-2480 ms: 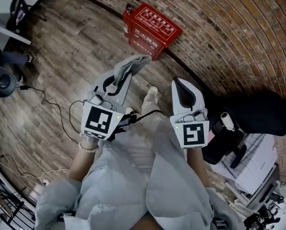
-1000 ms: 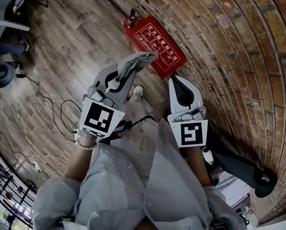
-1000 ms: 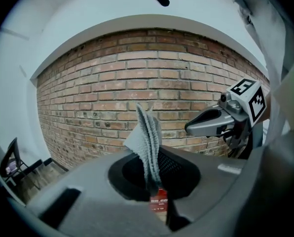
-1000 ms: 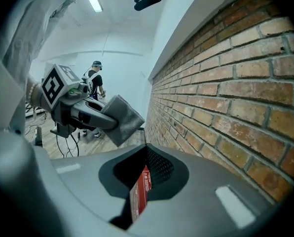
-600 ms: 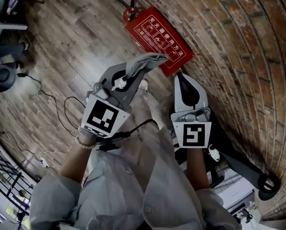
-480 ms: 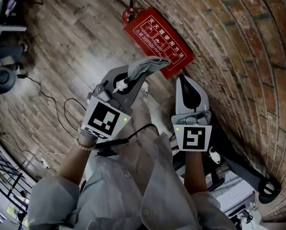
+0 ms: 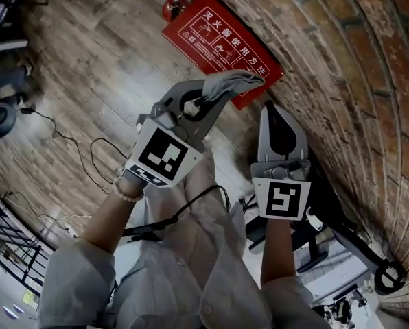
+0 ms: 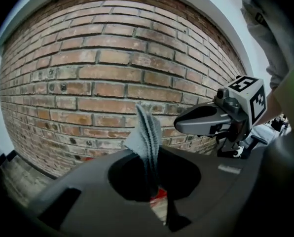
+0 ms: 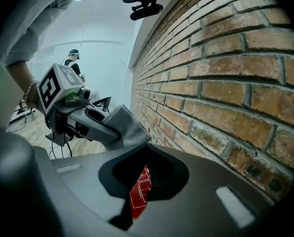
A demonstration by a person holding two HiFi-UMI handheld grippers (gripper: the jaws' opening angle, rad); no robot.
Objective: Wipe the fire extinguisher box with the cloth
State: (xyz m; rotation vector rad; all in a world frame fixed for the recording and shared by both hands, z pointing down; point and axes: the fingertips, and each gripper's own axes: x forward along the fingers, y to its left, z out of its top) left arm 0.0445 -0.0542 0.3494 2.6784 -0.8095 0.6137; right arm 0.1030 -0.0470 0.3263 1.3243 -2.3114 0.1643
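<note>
At the foot of the brick wall [image 7: 342,60], toward 12 o'clock in the head view, the red fire extinguisher box [image 7: 221,40] lies on the wooden floor [image 7: 88,81], its printed white panels facing up. The left gripper [image 7: 208,98] hangs over the box's near edge with its jaws pinched together on a grey cloth [image 7: 233,82]. The cloth's free end sticks out past the tips toward 2 o'clock and overlaps the box's lower edge; whether it touches the box cannot be told. Seen from the left gripper view, the cloth [image 8: 146,132] stands up in folds from the closed tips. The right gripper [image 7: 274,112] sits just beside the left, at its 4 o'clock, near the wall. Its jaws are drawn together and hold nothing, and a strip of the red box [image 9: 139,191] shows through the opening behind them.
</note>
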